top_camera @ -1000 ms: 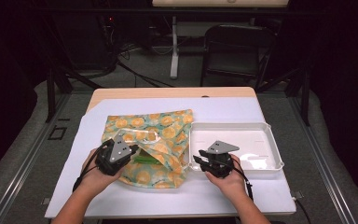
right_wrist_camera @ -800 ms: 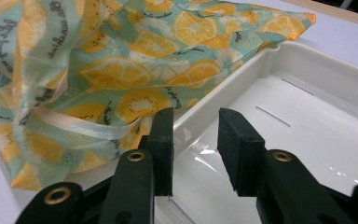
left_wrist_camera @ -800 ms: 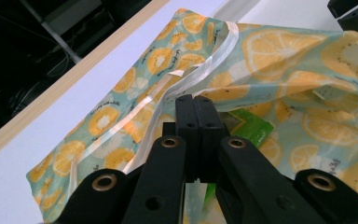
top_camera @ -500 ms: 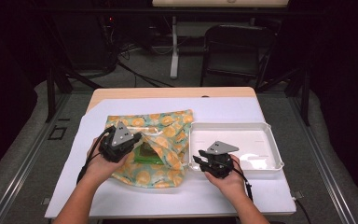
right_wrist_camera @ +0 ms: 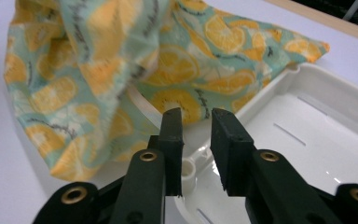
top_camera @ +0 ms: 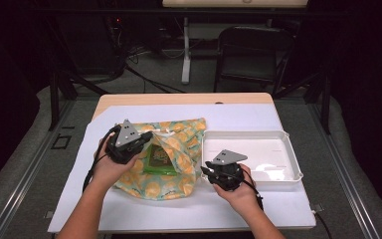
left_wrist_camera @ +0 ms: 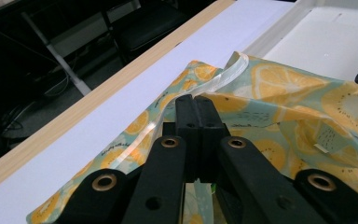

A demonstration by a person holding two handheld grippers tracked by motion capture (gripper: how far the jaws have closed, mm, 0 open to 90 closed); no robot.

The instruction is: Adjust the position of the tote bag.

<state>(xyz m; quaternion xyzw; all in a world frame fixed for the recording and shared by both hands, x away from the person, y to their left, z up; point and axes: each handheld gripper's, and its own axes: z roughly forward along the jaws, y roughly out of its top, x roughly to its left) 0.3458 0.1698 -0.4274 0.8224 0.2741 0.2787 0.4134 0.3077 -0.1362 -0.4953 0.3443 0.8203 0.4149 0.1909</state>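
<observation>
Left gripper view: left hand-held gripper clamps the bag's rim.

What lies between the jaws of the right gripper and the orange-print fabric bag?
In the right gripper view, the rim corner of the white plastic tray lies between the right gripper and the orange-print fabric bag; nothing sits between the parted jaws.

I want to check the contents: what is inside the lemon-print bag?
Through the open mouth of the lemon-print bag, a green packet shows. Fabric covers the rest of the inside.
</observation>
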